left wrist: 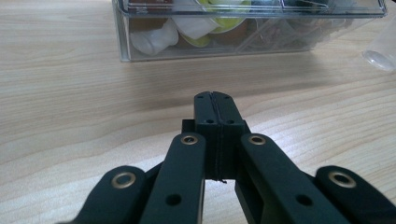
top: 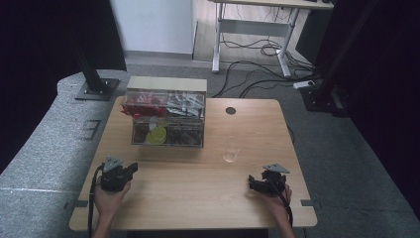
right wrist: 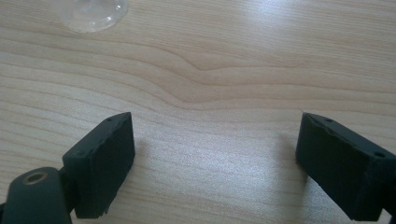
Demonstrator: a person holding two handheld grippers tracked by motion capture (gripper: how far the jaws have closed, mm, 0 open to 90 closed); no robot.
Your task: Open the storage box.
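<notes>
Wood grain ran across the pale rectangular surface (top: 198, 188), with one round dark cable hole (top: 231, 110) near its far edge. I counted two claws, one clear storage box and one clear plastic cup on it.

I held the left claw (top: 130, 170) near the front left corner; in the left gripper view its two matte black jaws sat clenched flat against each other, nothing between them, pointing toward the box. The right claw (top: 253, 182) rested near the front right corner; in the right gripper view its two blocky black jaws stood released, wide apart over bare wood, with no object between them.

The box (top: 167, 119) stood toward the far left-centre of the surface, well apart from both claws. It was a rectangular, hard transparent organiser with two tiers split into compartments. I could see red packets in the upper left, pale wrapped pieces in the upper right, and something yellow-green and white below; their exact make I could not tell.

The cup (top: 231, 148) was thin, see-through and round-rimmed, and it stood just to the right of the box's front corner, between the box and the right claw, touching neither.
</notes>
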